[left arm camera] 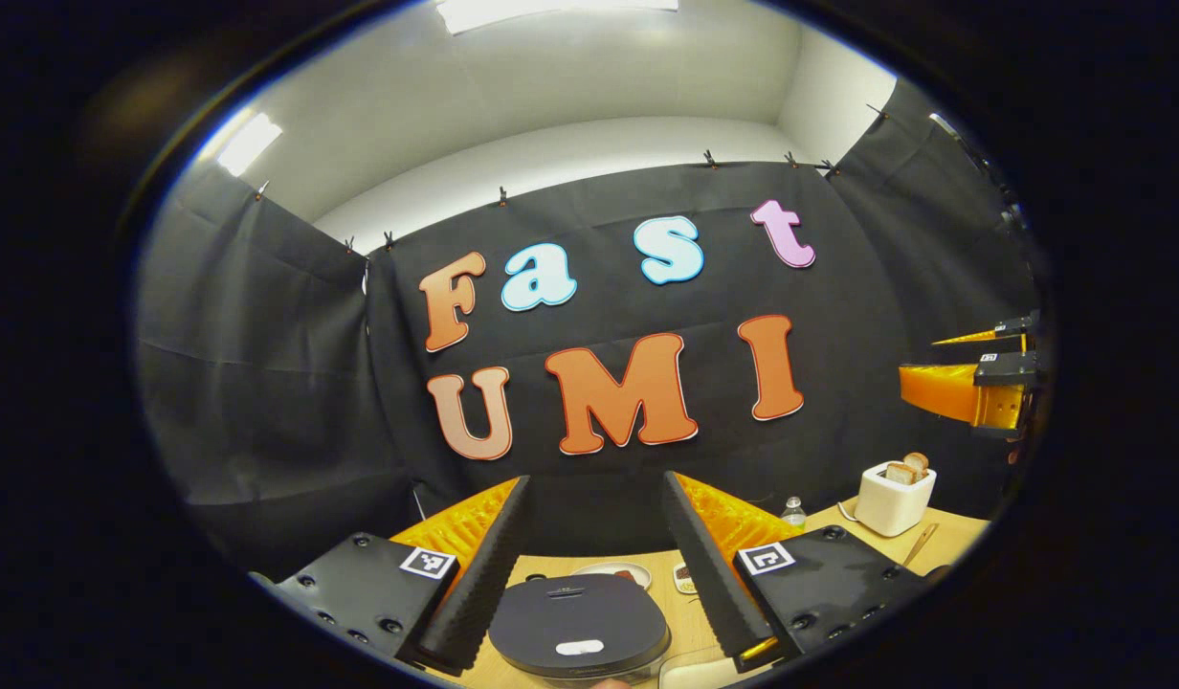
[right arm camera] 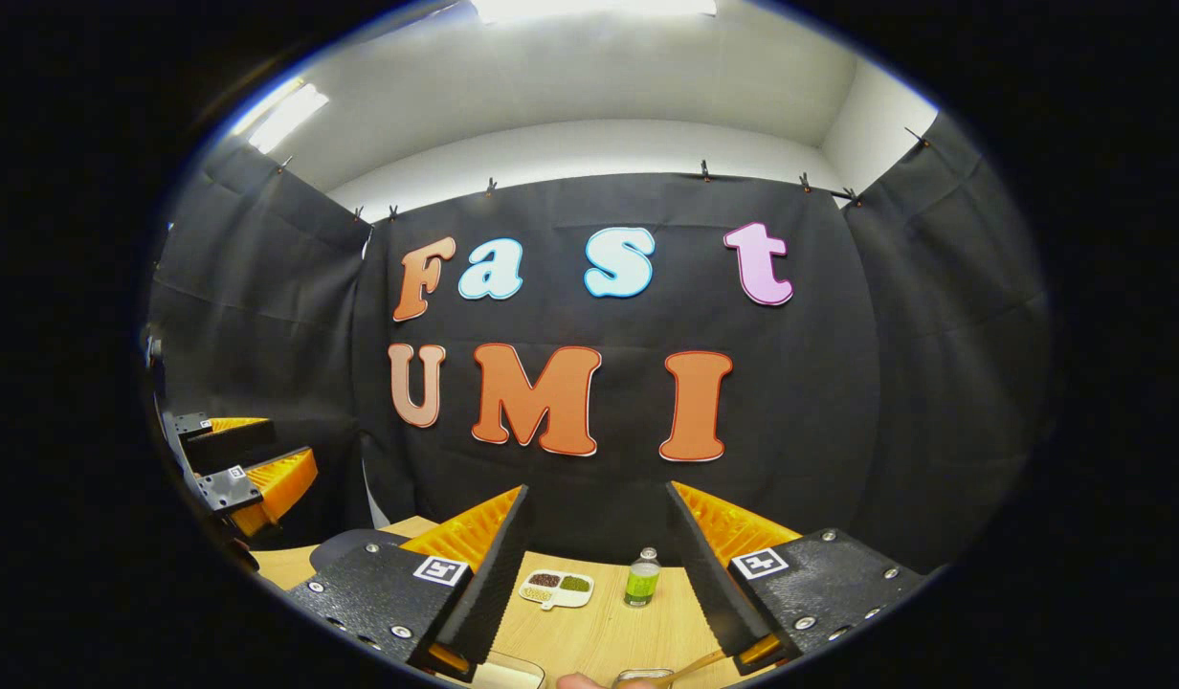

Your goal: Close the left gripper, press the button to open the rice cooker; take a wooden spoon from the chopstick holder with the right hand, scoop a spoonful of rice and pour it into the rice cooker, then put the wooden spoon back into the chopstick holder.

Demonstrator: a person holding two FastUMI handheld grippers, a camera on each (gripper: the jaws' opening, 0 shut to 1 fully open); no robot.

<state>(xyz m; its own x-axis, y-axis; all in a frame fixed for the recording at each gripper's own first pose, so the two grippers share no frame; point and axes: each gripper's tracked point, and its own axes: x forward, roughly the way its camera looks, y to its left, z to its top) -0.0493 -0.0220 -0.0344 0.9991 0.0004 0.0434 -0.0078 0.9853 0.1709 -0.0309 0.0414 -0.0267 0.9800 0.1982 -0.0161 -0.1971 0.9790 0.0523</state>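
Dark lid: your rice cooker (left arm camera: pixel 578 627) sits shut below the left gripper (left arm camera: pixel 594 574).
Jaws: both grippers spread, empty; clench yours before pressing.

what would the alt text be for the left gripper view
The left gripper, jaws open, hangs above a closed dark round rice cooker on a light wooden table. Farther right stand a white toaster holding bread and a small clear bottle; the other gripper shows at the right edge.
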